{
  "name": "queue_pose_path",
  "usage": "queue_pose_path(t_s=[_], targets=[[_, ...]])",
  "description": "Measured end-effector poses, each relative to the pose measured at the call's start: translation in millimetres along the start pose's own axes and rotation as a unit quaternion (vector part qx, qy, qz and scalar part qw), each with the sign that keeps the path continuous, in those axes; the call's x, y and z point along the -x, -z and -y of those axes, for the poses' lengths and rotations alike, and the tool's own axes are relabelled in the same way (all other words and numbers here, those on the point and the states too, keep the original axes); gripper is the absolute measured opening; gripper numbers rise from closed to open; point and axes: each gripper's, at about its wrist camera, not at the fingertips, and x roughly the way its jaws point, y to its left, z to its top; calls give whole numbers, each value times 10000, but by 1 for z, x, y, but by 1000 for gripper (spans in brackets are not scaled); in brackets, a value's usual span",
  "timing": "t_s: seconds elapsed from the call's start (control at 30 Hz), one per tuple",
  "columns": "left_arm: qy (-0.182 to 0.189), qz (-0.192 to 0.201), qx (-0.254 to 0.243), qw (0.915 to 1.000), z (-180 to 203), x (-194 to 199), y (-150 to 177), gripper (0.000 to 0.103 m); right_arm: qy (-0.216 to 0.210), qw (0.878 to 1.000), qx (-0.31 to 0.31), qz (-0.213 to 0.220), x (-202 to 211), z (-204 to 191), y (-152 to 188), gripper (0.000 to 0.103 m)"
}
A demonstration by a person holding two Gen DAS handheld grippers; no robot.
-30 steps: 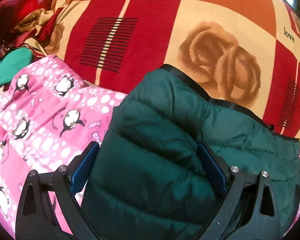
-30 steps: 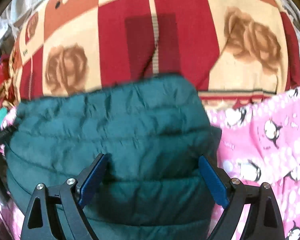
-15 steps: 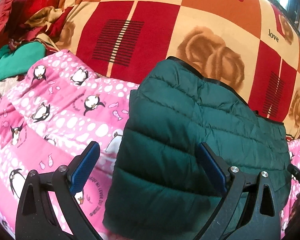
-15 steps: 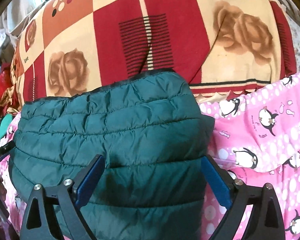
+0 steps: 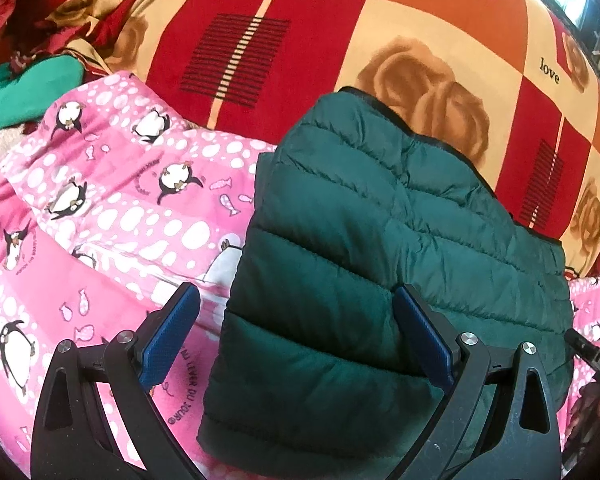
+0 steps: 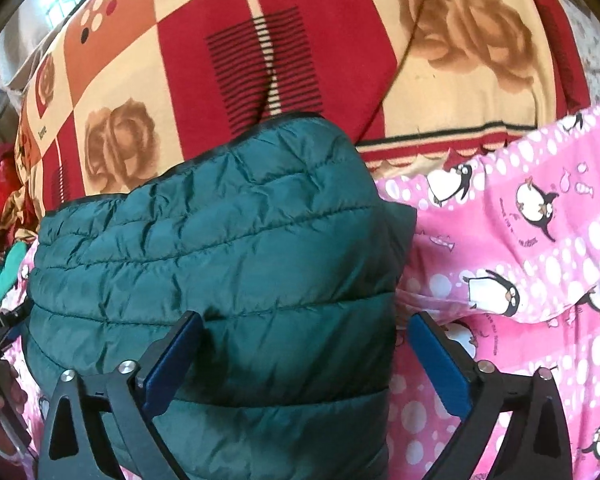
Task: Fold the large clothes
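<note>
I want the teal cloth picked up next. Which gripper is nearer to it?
Left. The left gripper works the green jacket end on the teal cloth side; the right gripper is at the far end.

Close, downward wrist views, shared jacket (image 5: pixel 380 240)

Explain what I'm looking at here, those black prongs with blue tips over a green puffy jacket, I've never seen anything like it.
No robot: a person holds a pincer tool in each hand, each with a camera looking along its two fingers. One picture is from the left tool, the other from the right tool. Both look down on a folded green quilted jacket lying on a pink penguin-print blanket, with a red and cream rose-patterned blanket behind. Both tools are open; the right one's jaws have just been opening. The jacket's edges lie between the blue pads, but nothing is gripped.
</note>
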Motion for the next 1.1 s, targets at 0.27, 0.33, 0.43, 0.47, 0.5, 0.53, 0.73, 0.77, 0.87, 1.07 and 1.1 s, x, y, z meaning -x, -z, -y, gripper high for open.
queue_pose_path(t_s=[0.27, 0.33, 0.43, 0.47, 0.5, 0.53, 0.73, 0.77, 0.87, 1.07, 1.1], targets=[[194, -107, 90, 9997, -4, -13, 2, 100, -370, 9986, -342, -184, -19, 19, 1, 103], [249, -117, 117, 9996, -5, -15, 1, 102, -443, 9981, -366, -224, -23, 21, 0, 103], [355, -174, 181, 9991, -7, -20, 0, 102, -573, 9973, -372, -276, -31, 23, -1, 103], [410, -205, 217, 9987, -8, -21, -1, 102, -619, 9969, -381, -296, -34, 24, -2, 103], [448, -227, 239, 9985, -9, -22, -1, 102, -660, 9966, -389, -318, -36, 25, -3, 103], [489, -254, 260, 9981, -10, -24, -3, 102, -715, 9960, -405, -353, -40, 26, -4, 103], [774, -428, 263, 9957, -14, -34, -8, 103, -1076, 9913, -511, -559, -59, 34, -9, 103], [810, -449, 246, 9954, -14, -34, -9, 103, -1133, 9905, -510, -593, -61, 35, -9, 103], [1019, -575, 229, 9929, -16, -41, -12, 103, -1306, 9878, -514, -679, -68, 36, -11, 103], [1483, -802, 275, 9853, -18, -53, -16, 103, -1752, 9785, -552, -942, -83, 40, -13, 103], [1530, -831, 291, 9843, -18, -55, -17, 103, -1796, 9775, -540, -967, -85, 40, -14, 103]])
